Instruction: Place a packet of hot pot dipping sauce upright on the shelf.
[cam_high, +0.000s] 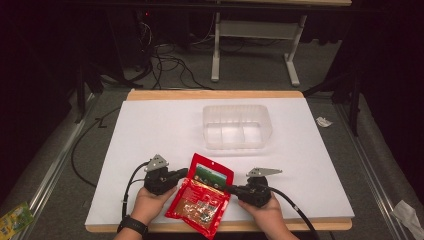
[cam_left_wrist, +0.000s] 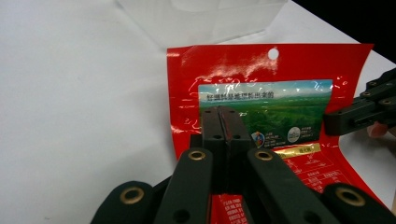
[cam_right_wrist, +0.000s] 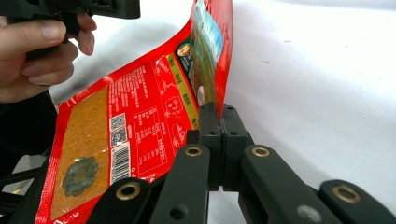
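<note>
A red snack packet (cam_high: 202, 195) with a green landscape picture is held above the near edge of the white table. My left gripper (cam_high: 184, 173) is shut on the packet's left edge; its closed jaws clamp the red film (cam_left_wrist: 224, 121) in the left gripper view. My right gripper (cam_high: 232, 189) is shut on the packet's right edge, and in the right gripper view the packet (cam_right_wrist: 140, 126) bows away from the jaws, its back with a barcode showing. A hand (cam_right_wrist: 37, 51) holds the other gripper there.
A clear plastic container (cam_high: 237, 126) with dividers stands at the middle far part of the white board (cam_high: 165, 130). A green wrapper (cam_high: 14, 218) lies on the floor at left, crumpled paper (cam_high: 323, 121) at right. A table frame and cables stand beyond.
</note>
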